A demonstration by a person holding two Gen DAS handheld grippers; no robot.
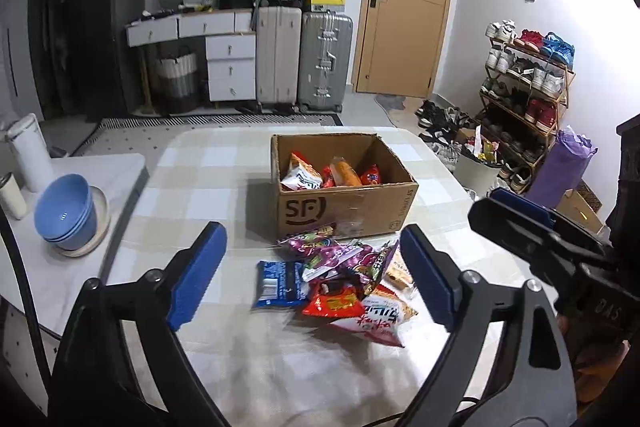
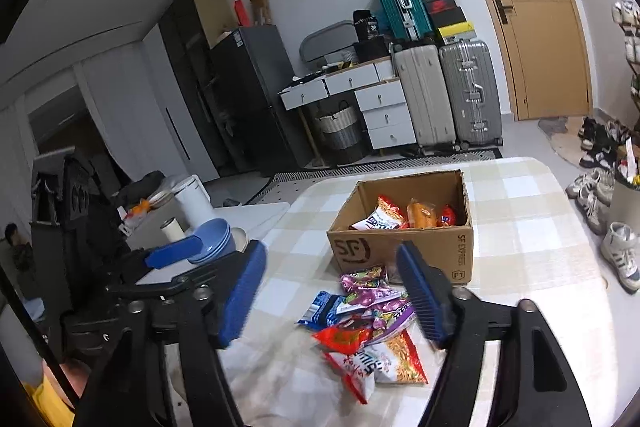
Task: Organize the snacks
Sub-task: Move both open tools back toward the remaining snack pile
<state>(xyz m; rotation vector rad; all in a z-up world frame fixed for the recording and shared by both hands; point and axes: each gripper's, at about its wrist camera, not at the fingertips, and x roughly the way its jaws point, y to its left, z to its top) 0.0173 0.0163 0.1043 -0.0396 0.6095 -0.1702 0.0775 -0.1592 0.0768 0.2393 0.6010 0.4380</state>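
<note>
Snack packets (image 1: 344, 283) lie in a loose heap on the checked worktop (image 1: 224, 171), just in front of the cardboard box (image 1: 344, 211), which serves as the landmark for everything else. Inside the box a few packets (image 1: 332, 175) already rest against its near wall, so it is probably the collecting place, with the heap as what is left to sort. The heap sits close to the box's front face, likely so that each packet needs only a short lift over the wall.

Left hand-held gripper (image 1: 312, 275) hangs on the near side of the heap from the box, released, its blue pads wide apart with nothing between them. Right hand-held gripper (image 2: 332, 295) is likewise released and empty, its jaws spread above the same heap. Both point down toward the packets, a posture suited to choosing the next one.

Blue bowls (image 1: 66, 211) stand well to the left of the box.
</note>
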